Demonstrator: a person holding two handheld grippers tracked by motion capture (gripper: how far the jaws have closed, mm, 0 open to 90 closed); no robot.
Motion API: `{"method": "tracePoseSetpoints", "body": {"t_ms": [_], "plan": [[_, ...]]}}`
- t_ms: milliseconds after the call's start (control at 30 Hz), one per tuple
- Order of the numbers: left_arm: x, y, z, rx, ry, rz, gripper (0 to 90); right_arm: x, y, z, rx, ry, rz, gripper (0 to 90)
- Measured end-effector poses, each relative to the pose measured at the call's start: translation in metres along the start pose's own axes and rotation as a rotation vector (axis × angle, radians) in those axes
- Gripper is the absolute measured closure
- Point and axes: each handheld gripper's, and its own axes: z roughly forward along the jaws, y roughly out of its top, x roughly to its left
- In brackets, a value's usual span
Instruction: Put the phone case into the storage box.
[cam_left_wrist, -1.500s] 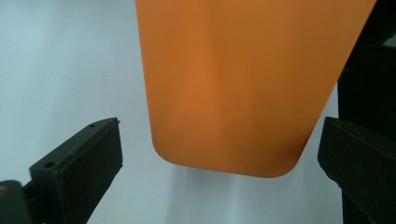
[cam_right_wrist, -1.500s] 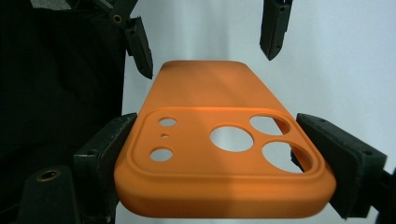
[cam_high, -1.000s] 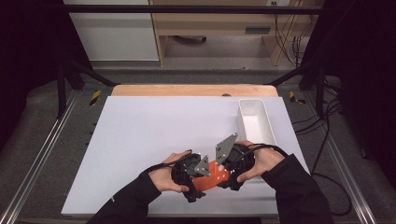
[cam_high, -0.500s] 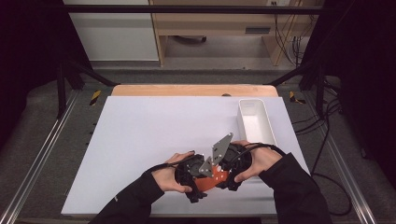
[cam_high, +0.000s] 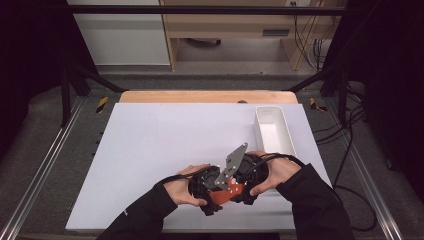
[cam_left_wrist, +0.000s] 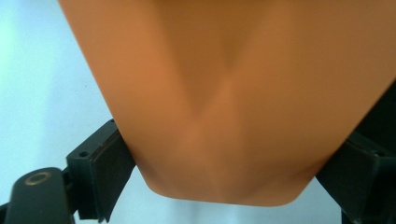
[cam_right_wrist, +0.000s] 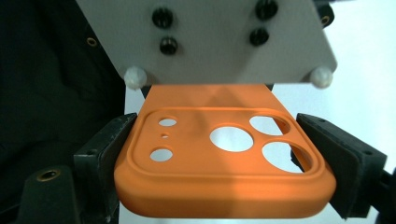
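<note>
Right gripper (cam_right_wrist: 224, 154) clamped on the camera end of the orange phone case (cam_right_wrist: 224, 158). Left gripper (cam_left_wrist: 224, 163) jaws have just been closing round the other end, pads at its sides, grip not certain. Case sits near the surface's (cam_high: 150, 150) front edge. Seat the left square before pulling.
</note>
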Motion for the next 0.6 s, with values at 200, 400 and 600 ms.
{"method": "tracePoseSetpoints", "body": {"t_ms": [200,400,600], "plan": [[-0.0005,0.002,0.0012,0.021,0.004,0.016,14.2,0.0006,-0.0002,-0.0002,0.005,-0.001,-0.006,16.4],[-0.0015,0.003,0.0025,0.031,0.005,0.008,14.4,0.001,0.0001,0.0008,0.006,-0.003,-0.016,16.4],[-0.0017,0.0044,0.0038,0.05,0.011,0.021,14.4,0.0016,0.0002,0.0015,0.013,-0.002,-0.02,16.5]]}}
